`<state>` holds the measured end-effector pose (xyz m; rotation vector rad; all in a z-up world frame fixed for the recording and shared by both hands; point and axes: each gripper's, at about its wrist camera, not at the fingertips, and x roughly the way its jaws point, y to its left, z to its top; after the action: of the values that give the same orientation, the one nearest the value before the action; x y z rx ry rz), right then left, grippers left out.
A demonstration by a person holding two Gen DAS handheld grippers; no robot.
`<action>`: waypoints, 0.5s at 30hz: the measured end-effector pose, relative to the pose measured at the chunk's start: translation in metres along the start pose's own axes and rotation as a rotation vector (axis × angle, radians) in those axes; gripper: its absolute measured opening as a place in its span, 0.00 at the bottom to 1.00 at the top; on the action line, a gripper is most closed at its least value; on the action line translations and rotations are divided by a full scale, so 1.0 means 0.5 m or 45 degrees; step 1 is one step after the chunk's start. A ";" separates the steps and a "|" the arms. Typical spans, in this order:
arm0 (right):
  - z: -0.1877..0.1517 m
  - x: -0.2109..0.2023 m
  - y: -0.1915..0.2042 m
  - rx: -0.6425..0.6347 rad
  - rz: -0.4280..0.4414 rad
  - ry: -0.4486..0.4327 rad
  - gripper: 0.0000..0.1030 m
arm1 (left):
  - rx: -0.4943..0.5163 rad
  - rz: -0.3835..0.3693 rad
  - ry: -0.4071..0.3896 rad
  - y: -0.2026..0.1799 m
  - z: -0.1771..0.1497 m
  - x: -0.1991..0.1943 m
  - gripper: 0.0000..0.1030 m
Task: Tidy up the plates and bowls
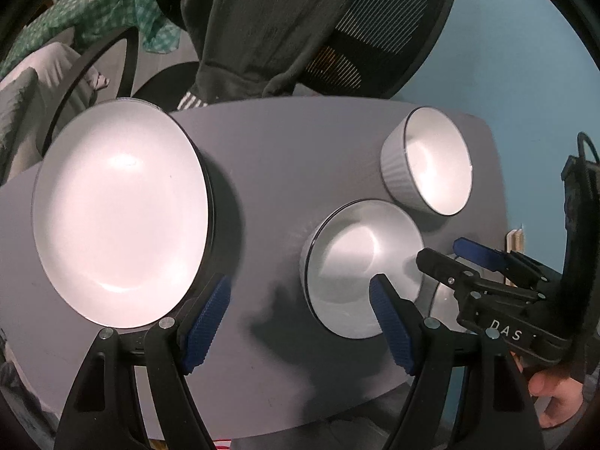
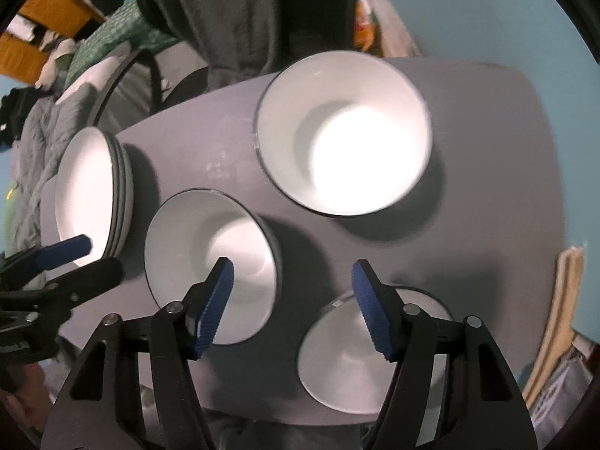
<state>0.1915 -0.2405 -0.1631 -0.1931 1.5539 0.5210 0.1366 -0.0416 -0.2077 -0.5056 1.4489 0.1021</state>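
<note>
Three bowls and one plate stack (image 2: 93, 191) sit on my grey table (image 2: 487, 187). Going left to right in the right wrist view: the stack at left edge, a small bowl (image 2: 210, 262) under my right gripper's (image 2: 292, 300) left pad, a big bowl (image 2: 345, 131) upper centre, another bowl (image 2: 348, 356) beneath its right pad. Both bowls are empty. My left gripper (image 1: 300, 322) gapes over bare table; both sets of fingers are spread, gripping nothing.

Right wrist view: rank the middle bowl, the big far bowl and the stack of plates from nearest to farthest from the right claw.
From the right claw:
1. Middle bowl, just under its left finger, nearest.
2. Stack of plates, off to the left at the table's edge.
3. Big far bowl, ahead, farthest across the table.
Two and three are close; I would not press that order.
</note>
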 end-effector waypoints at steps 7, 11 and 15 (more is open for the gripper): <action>0.013 0.026 0.002 -0.050 0.025 0.031 0.53 | -0.024 -0.019 0.041 0.009 -0.009 0.045 0.74; 0.019 0.036 0.007 -0.086 0.034 0.042 0.45 | -0.025 -0.032 0.068 0.005 -0.017 0.061 0.63; 0.021 0.048 0.010 -0.120 0.040 0.059 0.38 | -0.019 -0.043 0.101 -0.003 -0.020 0.085 0.51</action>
<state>0.1973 -0.2269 -0.1851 -0.2548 1.5811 0.6185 0.1338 -0.0568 -0.2485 -0.5515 1.5172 0.0667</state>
